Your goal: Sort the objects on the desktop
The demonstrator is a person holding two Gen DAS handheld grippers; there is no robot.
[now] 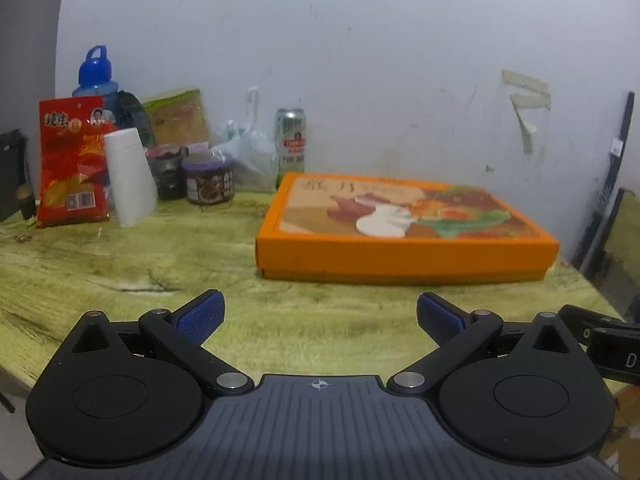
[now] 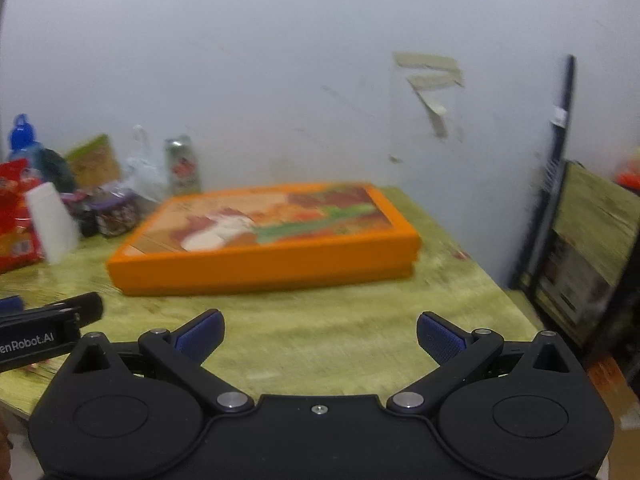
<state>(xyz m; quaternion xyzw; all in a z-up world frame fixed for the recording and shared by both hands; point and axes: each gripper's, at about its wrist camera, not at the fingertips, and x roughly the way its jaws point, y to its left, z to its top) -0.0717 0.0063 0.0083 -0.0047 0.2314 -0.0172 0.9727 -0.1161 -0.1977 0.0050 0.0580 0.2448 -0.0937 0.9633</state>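
Plainly poised for a wide grab: left claw and right claw both spread and empty, side by side short of the orange box lying flat mid-table, clutter crowded rear-left.

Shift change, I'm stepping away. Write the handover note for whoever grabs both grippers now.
Left gripper: open, empty, over the near table edge.
Right gripper: open, empty, alongside it.
Orange box: flat on the green table, lid on, ahead of both.
Back left cluster: red snack bag, white paper roll, dark jar, drink can, blue bottle.
Done: nothing appears sorted. Left: everything.
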